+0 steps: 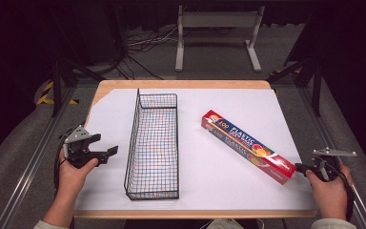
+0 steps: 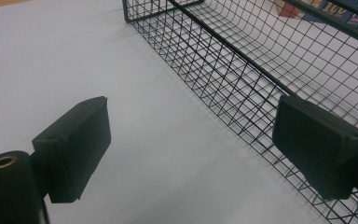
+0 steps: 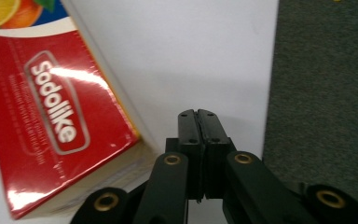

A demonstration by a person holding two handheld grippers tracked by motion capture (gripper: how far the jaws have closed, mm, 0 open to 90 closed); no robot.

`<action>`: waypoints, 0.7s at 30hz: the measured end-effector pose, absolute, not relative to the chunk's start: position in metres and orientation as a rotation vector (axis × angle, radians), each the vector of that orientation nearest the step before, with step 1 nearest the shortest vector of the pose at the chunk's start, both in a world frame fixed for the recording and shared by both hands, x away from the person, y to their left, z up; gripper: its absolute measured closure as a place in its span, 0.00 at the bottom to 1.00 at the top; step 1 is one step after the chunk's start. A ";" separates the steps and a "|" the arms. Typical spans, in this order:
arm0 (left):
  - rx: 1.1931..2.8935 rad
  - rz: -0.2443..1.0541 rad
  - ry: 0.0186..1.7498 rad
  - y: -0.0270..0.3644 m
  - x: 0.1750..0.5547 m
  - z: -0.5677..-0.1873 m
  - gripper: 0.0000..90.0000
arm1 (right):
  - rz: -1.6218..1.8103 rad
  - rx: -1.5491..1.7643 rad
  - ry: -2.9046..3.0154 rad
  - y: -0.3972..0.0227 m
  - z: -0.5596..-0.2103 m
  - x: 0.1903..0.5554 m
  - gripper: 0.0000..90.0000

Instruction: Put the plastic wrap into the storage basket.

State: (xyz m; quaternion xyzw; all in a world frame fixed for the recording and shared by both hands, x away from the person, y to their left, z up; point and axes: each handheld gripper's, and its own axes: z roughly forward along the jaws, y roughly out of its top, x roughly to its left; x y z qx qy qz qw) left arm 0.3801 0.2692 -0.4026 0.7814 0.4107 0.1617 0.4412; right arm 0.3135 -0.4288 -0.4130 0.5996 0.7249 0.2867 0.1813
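Progress is at its earliest stage, with nothing yet moved. Plastic-wrap box (image 1: 248,145), long and red with fruit printed near one end, lies flat and diagonal on the white-covered surface (image 1: 219,191), to the right of the wire basket (image 1: 153,148) and apart from it. The basket is empty and stands lengthwise left of centre. Right gripper (image 1: 299,167) sits just beside the near, red end of the box; its jaws are pressed together with nothing between them, and in the right gripper view the box end (image 3: 51,126) lies just to the left of the closed tips. Whether the tips touch the carton cannot be told. Left gripper (image 1: 106,151) hovers left of the basket with jaws spread wide and empty, the basket's mesh wall (image 2: 242,93) just beyond its right jaw. Judged from this layout, the work in hand is putting the box into the basket: taking hold, lifting and placing all remain, and the right jaws would have to part first.
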 end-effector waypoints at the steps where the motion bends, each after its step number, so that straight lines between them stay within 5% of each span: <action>1: 1.940 0.400 1.020 0.269 0.380 -0.403 0.13 | 0.826 1.688 2.058 -0.427 -0.413 0.313 0.99; 21: 1.944 0.401 1.014 0.268 0.381 -0.402 0.13 | 0.856 1.576 2.200 -0.358 -0.407 0.287 1.00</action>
